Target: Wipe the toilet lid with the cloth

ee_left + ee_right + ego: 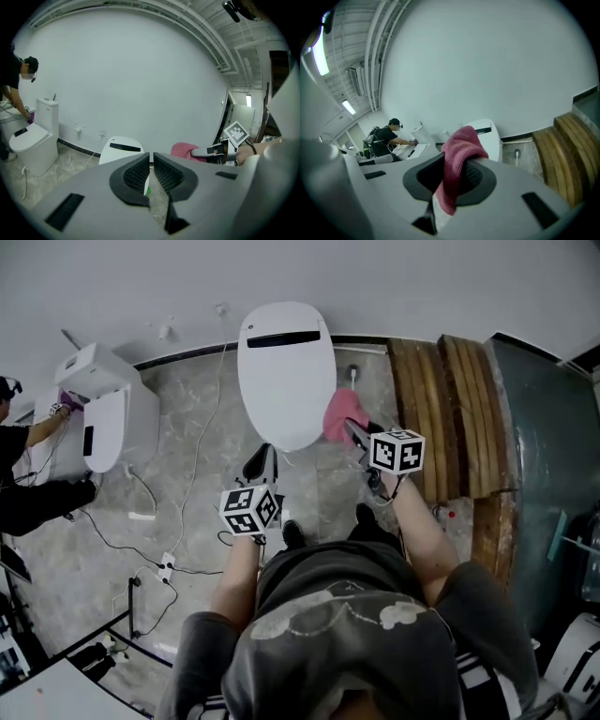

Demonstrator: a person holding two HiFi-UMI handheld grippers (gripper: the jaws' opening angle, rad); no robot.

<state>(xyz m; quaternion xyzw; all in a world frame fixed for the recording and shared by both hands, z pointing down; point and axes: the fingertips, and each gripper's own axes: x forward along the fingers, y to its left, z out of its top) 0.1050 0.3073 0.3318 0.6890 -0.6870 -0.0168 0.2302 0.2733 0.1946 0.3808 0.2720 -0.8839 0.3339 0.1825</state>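
The right tool [356, 434] was clamped on the pink cloth [342, 413] beside the toilet lid [286, 371] (apparently clear of it). The left tool [262, 462] was closed, empty. A shallow bite might let the cloth slip mid-wipe.

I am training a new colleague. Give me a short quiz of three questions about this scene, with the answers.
1. Which gripper holds the pink cloth? A) the left gripper B) the right gripper C) neither
2. True or false: the cloth lies spread over the toilet lid.
3. Fill in: the jaws of the left gripper are ____ (open or shut).
Key: 1 B. 2 False: it hangs from the right gripper, beside the lid's edge. 3 Shut.
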